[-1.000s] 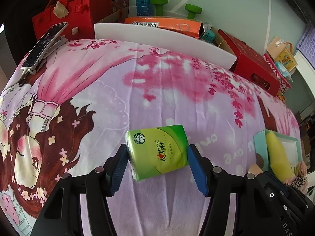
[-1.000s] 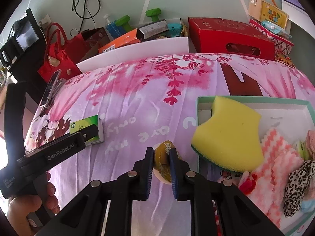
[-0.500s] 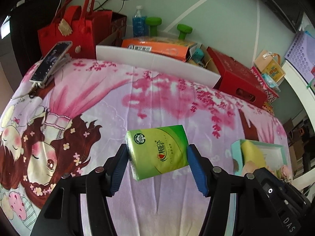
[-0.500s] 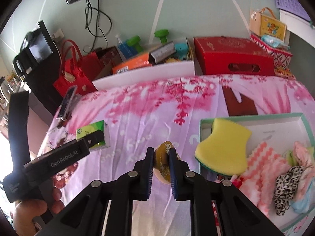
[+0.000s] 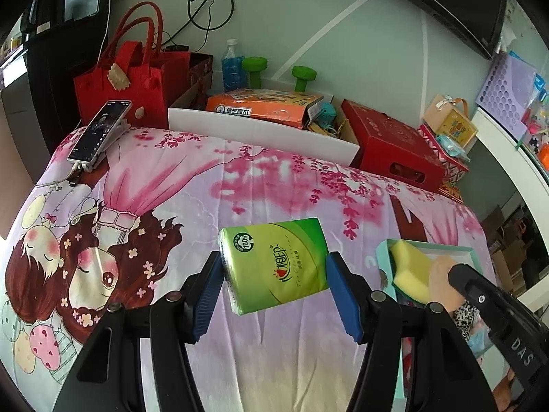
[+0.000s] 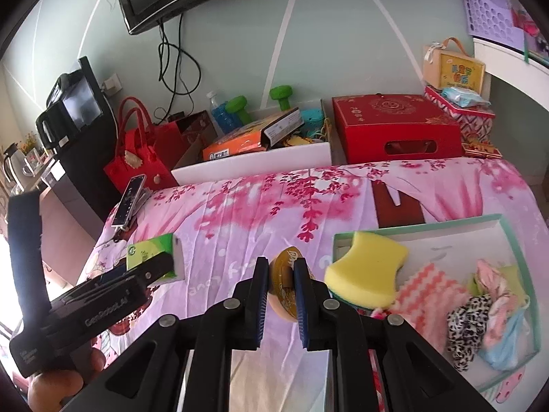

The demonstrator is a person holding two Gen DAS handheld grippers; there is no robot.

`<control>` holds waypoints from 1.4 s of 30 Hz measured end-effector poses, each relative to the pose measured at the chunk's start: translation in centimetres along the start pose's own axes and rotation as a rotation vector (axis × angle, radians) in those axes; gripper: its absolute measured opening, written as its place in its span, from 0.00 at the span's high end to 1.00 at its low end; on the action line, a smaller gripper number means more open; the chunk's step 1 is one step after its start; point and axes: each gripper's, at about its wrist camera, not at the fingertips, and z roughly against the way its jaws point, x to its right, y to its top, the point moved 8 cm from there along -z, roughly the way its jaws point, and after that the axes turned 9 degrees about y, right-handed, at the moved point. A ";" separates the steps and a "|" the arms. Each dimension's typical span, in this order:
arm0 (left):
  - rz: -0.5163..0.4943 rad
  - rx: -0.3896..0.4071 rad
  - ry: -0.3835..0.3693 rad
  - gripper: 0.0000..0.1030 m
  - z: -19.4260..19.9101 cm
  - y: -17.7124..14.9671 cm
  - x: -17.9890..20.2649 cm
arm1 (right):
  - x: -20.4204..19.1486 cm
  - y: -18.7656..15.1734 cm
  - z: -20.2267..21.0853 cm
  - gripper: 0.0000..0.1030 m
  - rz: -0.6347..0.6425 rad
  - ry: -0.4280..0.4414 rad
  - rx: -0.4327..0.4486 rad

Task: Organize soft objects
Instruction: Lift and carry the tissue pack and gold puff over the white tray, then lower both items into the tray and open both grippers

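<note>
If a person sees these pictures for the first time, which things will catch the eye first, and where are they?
Probably the green tissue pack, held off the bed between the blue pads of the left gripper. Next, the small round gold-topped item, pinched in the right gripper above the pink cartoon bedsheet. To its right, the yellow sponge leans on the near left corner of the teal-rimmed tray of soft cloths.
</note>
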 end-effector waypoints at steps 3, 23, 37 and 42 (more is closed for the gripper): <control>-0.013 0.012 -0.002 0.40 0.8 -0.1 0.4 | 0.4 0.0 0.9 0.85 -0.005 -0.007 0.014; -0.323 -0.023 -0.190 0.40 2.7 -4.9 14.2 | 13.2 -0.6 7.1 0.85 -0.221 -0.218 0.090; -0.449 -0.077 -0.238 0.39 1.1 -8.8 19.2 | 14.2 -1.5 6.0 0.84 -0.233 -0.192 0.041; -0.469 -0.098 -0.239 0.39 0.4 -9.7 19.9 | 13.9 -2.3 4.4 0.84 -0.241 -0.163 -0.004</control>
